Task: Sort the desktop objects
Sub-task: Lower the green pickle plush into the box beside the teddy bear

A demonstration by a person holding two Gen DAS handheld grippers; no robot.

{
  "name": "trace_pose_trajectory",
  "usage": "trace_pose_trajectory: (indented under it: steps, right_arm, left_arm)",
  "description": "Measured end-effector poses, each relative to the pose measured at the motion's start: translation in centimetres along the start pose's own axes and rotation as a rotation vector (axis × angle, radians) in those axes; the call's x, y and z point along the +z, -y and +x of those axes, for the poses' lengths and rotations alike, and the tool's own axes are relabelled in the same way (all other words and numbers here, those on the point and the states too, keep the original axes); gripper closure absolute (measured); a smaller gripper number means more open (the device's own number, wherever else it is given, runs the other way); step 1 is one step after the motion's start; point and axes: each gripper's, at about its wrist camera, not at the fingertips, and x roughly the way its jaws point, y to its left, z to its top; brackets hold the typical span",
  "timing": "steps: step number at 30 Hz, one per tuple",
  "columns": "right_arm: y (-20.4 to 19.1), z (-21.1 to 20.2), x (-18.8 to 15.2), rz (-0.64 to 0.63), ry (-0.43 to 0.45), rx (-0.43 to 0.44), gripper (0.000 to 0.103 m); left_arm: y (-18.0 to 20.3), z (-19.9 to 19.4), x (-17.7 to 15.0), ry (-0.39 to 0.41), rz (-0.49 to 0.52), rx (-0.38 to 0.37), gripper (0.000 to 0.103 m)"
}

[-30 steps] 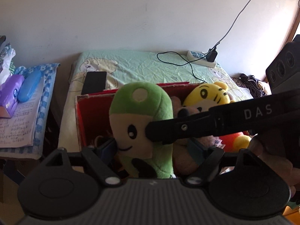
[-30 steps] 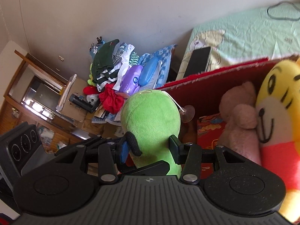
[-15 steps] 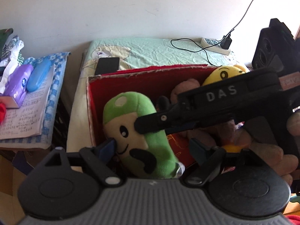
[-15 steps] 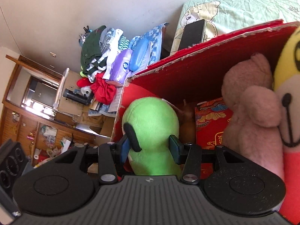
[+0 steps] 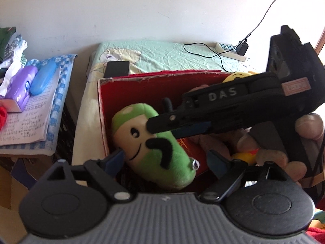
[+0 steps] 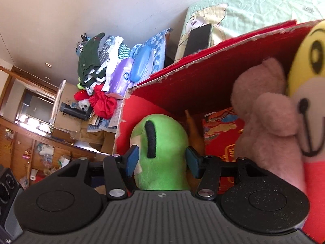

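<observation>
We see the green plush toy (image 6: 162, 154) lying inside the red box (image 5: 142, 89), beside a pink plush (image 6: 264, 118) | right gripper (image 6: 162, 159): fingers close around the toy, holding it | left gripper (image 5: 166, 160): fingers wide apart, holding nothing, over the box.

Daylight enters hard from my right, blowing out the upper right corner of the left view. The wall (image 5: 142, 10) is evenly bright. Inside the red box (image 6: 203, 77) shade deepens. Both views bend strongly at the edges, with dark corners. The yellow plush (image 6: 304, 65) close by is soft and unfocused.
</observation>
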Motion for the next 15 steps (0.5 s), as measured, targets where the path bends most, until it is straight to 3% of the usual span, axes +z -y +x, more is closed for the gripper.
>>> trace_pose_trajectory:
  steps: [9, 11, 15]
  right_arm:
    - [0.8, 1.2, -0.3, 0.05, -0.049, 0.02, 0.041]
    - [1.2, 1.9, -0.4, 0.1, -0.08, 0.083, 0.054]
    - [1.4, 1.8, -0.8, 0.15, -0.094, 0.116, 0.056]
  left_arm:
    - [-0.3, -0.1, 0.1, -0.002, -0.013, -0.044, 0.013]
    - [-0.4, -0.3, 0.1, 0.005, -0.012, -0.053, 0.013]
    - [-0.5, -0.8, 0.2, 0.019, -0.019, -0.05, 0.013]
